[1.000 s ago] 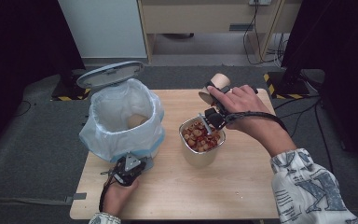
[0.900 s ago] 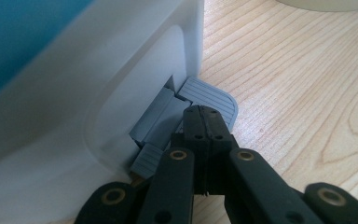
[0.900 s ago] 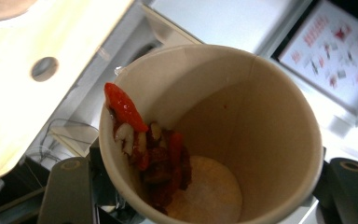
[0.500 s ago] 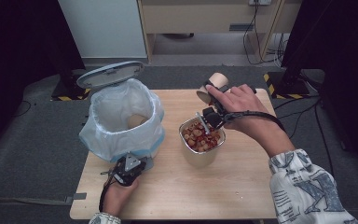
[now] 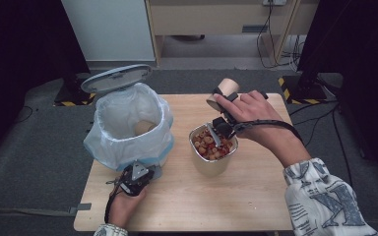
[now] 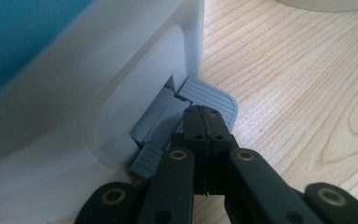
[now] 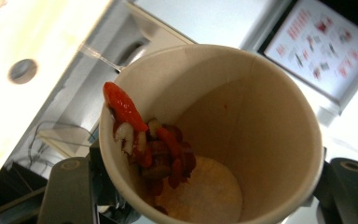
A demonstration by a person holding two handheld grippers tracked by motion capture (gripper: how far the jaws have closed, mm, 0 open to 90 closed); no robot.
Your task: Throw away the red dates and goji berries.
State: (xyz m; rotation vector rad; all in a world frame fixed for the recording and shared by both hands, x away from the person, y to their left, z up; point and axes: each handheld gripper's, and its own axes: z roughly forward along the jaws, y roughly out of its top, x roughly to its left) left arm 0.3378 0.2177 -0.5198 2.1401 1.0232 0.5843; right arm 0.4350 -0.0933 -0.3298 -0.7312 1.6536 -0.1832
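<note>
A white pedal bin [image 5: 128,128] with a plastic liner stands on the left of the wooden table [image 5: 256,196], its lid [image 5: 116,77] up. My left gripper [image 5: 145,173] [image 6: 205,114] is shut, its tips pressing down on the bin's grey pedal [image 6: 212,95]. At the table's middle stands a pale round container [image 5: 212,160] full of red and brown food pieces [image 5: 210,143]. My right gripper [image 5: 224,101] [image 7: 209,186] is shut on a paper cup [image 5: 226,88] [image 7: 242,116], tipped mouth-down over the container. Several red and brown bits [image 7: 154,149] cling inside the cup.
A brownish object [image 5: 142,128] lies inside the bin's liner. Grey carpet surrounds the table, with a cabinet and cables at the back. Bare wood lies along the front and right of the table.
The right hand with the cup has shifted very slightly to the left. The left gripper has stayed on the pedal.
</note>
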